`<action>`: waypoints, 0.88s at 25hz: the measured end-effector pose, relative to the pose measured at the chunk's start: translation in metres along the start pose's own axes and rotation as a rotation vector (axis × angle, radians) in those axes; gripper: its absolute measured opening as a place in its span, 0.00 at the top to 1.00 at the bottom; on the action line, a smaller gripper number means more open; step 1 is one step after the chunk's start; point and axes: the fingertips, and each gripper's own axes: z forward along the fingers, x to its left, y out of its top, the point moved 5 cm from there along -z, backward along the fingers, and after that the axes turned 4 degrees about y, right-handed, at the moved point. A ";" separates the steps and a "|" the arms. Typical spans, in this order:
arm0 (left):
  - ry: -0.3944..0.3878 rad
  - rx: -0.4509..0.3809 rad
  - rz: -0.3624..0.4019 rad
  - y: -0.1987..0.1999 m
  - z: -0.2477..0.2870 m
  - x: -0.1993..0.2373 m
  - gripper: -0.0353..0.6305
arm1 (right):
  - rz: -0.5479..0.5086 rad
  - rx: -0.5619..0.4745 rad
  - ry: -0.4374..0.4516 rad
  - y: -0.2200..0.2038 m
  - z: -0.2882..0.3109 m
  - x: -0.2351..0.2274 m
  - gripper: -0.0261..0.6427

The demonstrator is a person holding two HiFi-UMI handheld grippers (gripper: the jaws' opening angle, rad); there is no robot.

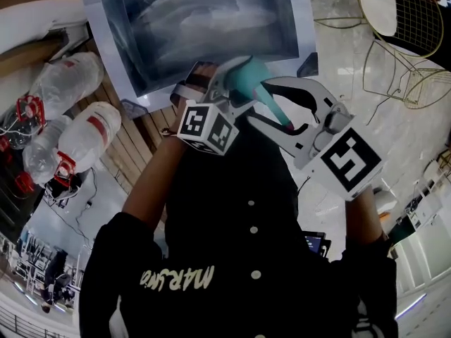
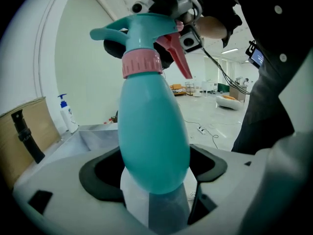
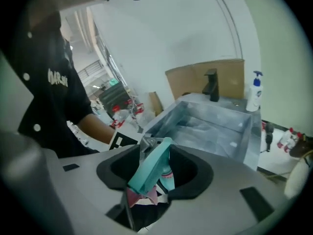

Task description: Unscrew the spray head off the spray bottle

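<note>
A teal spray bottle [image 2: 152, 136] with a pink collar [image 2: 142, 62] stands upright between the jaws of my left gripper [image 2: 156, 180], which is shut on its belly. In the head view the bottle [image 1: 246, 79] is held in front of the person's chest, with the left gripper [image 1: 236, 83] on it from the left. My right gripper [image 1: 262, 103] comes in from the right and reaches over the teal spray head [image 2: 139, 28] and its pink trigger [image 2: 178, 58]. In the right gripper view the spray head [image 3: 151, 163] lies between that gripper's [image 3: 154, 180] jaws, which are shut on it.
A grey metal sink [image 1: 197, 20] lies just beyond the grippers, with a black faucet [image 3: 211, 84] and a white pump bottle [image 3: 253, 89] at its far side. Clear plastic bottles with red caps [image 1: 77, 139] lie to the left. A wire chair [image 1: 402, 41] stands at the upper right.
</note>
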 end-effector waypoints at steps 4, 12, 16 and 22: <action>-0.013 -0.013 0.003 0.003 0.000 0.001 0.34 | -0.192 0.132 0.152 -0.004 -0.010 -0.003 0.66; -0.019 -0.007 0.009 0.002 0.000 0.001 0.34 | -0.594 0.321 0.164 -0.002 -0.003 -0.001 0.80; -0.018 -0.017 0.003 -0.001 -0.001 0.000 0.34 | -0.599 0.280 0.130 -0.003 0.000 0.001 0.79; -0.023 -0.024 0.004 0.001 -0.002 0.001 0.34 | -0.553 0.204 0.052 -0.008 -0.014 -0.006 0.52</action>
